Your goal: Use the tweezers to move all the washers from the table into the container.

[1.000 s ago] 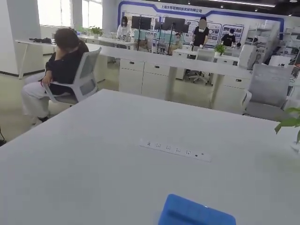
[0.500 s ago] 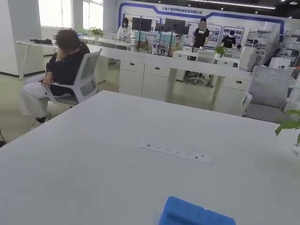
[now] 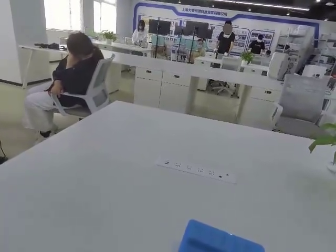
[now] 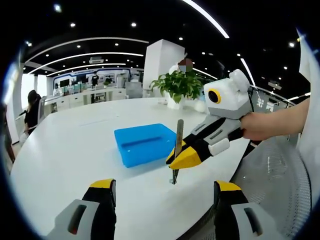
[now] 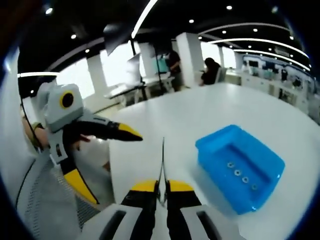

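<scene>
In the right gripper view, a blue container (image 5: 260, 150) sits on the white table (image 5: 200, 115) with several small washers (image 5: 238, 173) lying inside it. My right gripper (image 5: 162, 186) is shut on thin metal tweezers (image 5: 162, 157), which point forward to the left of the container. In the left gripper view, my left gripper (image 4: 163, 186) stands open with nothing between its fingers. Ahead of it the right gripper (image 4: 176, 159) holds the tweezers (image 4: 178, 142) upright, tip down near the table, beside the blue container (image 4: 142, 144). The container's far edge (image 3: 220, 241) shows at the bottom of the head view.
A white power strip (image 3: 197, 169) lies flat in the middle of the table (image 3: 105, 173). A potted plant (image 4: 177, 87) stands at the table's far side. A person sits in a chair (image 3: 92, 86) beyond the far left corner.
</scene>
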### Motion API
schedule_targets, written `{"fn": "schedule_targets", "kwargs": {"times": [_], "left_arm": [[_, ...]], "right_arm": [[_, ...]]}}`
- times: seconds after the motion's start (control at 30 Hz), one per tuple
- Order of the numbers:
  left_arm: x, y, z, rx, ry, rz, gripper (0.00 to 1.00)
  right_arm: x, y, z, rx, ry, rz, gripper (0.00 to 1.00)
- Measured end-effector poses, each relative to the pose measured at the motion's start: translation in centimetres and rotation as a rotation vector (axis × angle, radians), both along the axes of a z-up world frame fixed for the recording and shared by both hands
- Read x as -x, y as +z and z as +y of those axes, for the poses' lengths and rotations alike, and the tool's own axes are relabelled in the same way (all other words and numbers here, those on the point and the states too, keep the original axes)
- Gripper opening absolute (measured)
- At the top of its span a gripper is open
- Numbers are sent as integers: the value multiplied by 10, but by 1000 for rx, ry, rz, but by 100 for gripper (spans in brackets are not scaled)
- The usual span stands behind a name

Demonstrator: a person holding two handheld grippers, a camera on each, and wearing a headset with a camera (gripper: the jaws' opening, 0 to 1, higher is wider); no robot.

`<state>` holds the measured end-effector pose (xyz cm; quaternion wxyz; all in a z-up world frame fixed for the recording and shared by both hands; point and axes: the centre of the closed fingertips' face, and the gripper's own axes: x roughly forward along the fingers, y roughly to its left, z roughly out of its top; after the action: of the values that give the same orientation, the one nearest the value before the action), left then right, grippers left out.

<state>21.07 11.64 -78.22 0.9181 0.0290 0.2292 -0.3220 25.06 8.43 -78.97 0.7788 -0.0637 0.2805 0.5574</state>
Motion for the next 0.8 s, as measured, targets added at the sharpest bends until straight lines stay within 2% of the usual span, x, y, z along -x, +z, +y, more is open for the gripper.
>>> {"fn": "schedule_targets", "kwargs": {"times": [0.1,0.47,0.63,0.8], "left_arm": [[0,0,0,0,2,-2,81],[0,0,1,0,2,2,81],[-1,0,0,1,4,3,81],[-1,-1,1,1,6,4,81]], "right_arm": [[-17,14,-1,-54,-37,15,3],[-75,50,5,-124,-98,-19,4],[-98,54,9,-130,-123,-21,4],[-113,54,13,-120,-148,-16,4]]}}
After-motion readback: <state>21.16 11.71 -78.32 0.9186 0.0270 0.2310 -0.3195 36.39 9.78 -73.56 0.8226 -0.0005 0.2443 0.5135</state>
